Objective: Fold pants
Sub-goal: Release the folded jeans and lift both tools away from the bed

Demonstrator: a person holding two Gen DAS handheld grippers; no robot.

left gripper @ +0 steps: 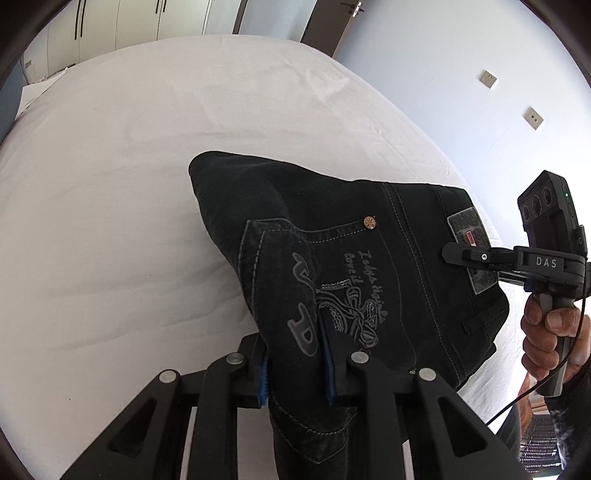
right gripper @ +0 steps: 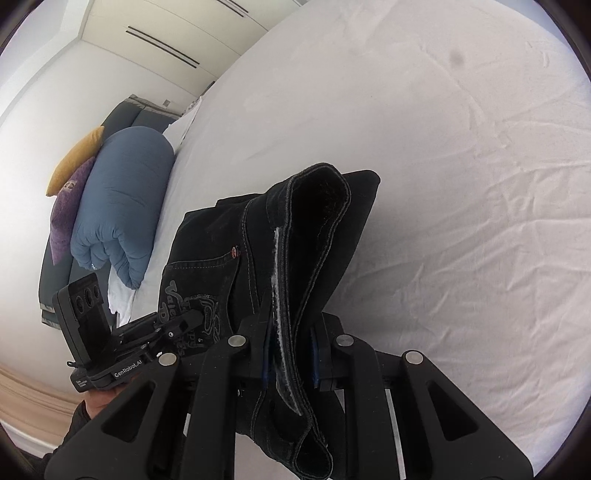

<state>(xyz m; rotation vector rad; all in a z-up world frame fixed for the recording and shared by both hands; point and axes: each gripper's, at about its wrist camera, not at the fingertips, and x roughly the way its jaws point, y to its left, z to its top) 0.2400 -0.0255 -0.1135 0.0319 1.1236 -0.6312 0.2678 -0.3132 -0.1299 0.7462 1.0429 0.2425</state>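
Black denim pants (left gripper: 332, 240) with grey embroidery on a back pocket hang folded above a white bed (left gripper: 129, 166). My left gripper (left gripper: 295, 369) is shut on the pocket edge of the pants. My right gripper (right gripper: 290, 354) is shut on the waistband end of the pants (right gripper: 314, 229). In the left wrist view the right gripper (left gripper: 465, 256) shows at the right, clamped near the leather waist patch. In the right wrist view the left gripper (right gripper: 184, 321) shows at lower left on the pocket. The lower part of the pants is hidden behind the folds.
The white sheet (right gripper: 461, 184) spreads wide below the pants. A blue rolled duvet (right gripper: 122, 206) and purple and yellow cushions (right gripper: 70, 192) lie at the far left. A wall with sockets (left gripper: 487, 79) stands to the right, cupboards (left gripper: 129, 22) behind.
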